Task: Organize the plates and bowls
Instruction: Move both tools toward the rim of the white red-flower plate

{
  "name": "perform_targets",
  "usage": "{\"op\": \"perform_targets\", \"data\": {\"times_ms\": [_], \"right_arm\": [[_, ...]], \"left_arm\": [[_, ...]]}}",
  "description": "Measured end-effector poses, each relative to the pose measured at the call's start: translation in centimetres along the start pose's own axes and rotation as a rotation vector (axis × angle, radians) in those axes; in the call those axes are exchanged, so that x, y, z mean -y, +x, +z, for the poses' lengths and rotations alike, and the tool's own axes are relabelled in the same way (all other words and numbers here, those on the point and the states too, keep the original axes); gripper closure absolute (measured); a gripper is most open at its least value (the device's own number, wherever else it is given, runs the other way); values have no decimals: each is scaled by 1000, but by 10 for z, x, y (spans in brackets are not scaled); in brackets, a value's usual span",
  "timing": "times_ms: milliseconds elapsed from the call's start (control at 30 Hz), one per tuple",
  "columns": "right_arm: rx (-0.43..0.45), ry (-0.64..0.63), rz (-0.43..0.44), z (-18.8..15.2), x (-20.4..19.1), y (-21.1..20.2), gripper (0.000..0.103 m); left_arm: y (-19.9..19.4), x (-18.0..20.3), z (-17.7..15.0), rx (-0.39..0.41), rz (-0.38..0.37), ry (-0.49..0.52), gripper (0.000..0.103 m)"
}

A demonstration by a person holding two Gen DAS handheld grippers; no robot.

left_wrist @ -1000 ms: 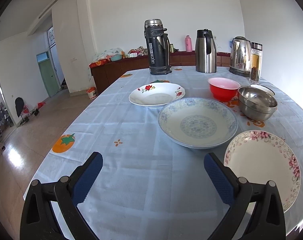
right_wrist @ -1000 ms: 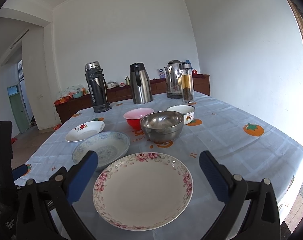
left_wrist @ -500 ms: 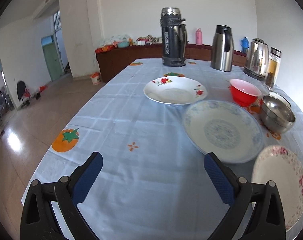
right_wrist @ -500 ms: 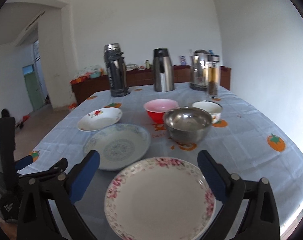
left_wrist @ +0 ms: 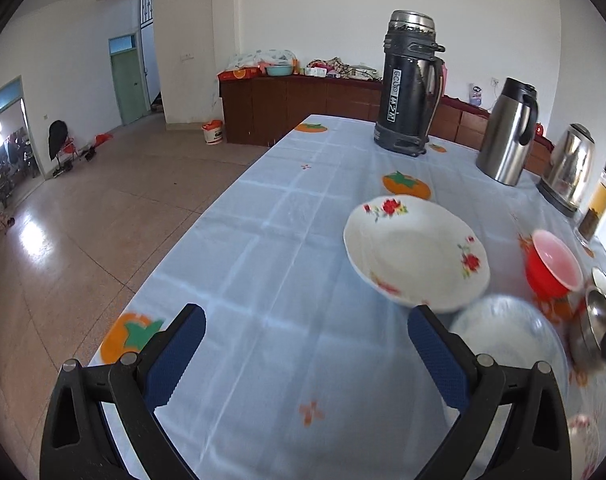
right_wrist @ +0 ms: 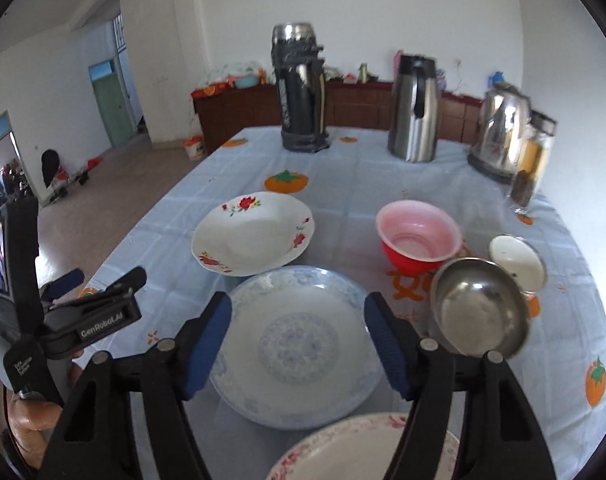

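Table inventory as I see it from the two wrist cameras: three plates, four bowls, four drink vessels.

Plates: I count a red-flower plate (right_wrist: 255, 232), a blue-patterned plate (right_wrist: 299, 344) and a pink-rimmed plate (right_wrist: 359, 452). Bowls: I count one red bowl (right_wrist: 417, 236), one steel bowl (right_wrist: 479, 314) and one small white bowl (right_wrist: 517, 260); that makes three, not four. Vessels: I count a black flask (right_wrist: 301, 88), a steel carafe (right_wrist: 415, 108), one kettle (right_wrist: 499, 132) and one glass bottle (right_wrist: 533, 164).

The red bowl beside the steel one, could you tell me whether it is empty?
Empty: the red bowl shows only its bare pink inside.
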State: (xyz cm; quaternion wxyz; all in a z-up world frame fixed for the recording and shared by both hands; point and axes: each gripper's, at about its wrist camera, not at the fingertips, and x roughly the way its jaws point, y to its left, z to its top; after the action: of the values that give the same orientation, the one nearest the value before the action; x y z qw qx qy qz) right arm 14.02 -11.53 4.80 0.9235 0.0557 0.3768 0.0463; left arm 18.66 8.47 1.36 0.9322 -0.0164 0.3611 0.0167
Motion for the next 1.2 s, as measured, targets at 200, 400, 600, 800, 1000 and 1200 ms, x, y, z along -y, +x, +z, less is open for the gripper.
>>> {"op": "perform_targets", "data": {"times_ms": [200,400,600,800,1000,1200], "right_arm": [[-130,46,20,46,13,61,50],[-231,73,58,83,24,113,50],[-259,129,46,103,40,143,50],[-304,52,-39,107,33,174,54],[-342,117,-27,110,44,198,66],[-365,126,1,111,46,210,67]], "left_arm": [[50,3,29,-78,-6,-60,1],[93,-3,53,-173,-31,-200,1],[119,-21,57,-218,-77,-299,1],[141,-27,54,-265,-143,-318,2],[141,-18,57,-258,-171,-273,11],[150,-15,54,-292,-213,-271,37]]}}
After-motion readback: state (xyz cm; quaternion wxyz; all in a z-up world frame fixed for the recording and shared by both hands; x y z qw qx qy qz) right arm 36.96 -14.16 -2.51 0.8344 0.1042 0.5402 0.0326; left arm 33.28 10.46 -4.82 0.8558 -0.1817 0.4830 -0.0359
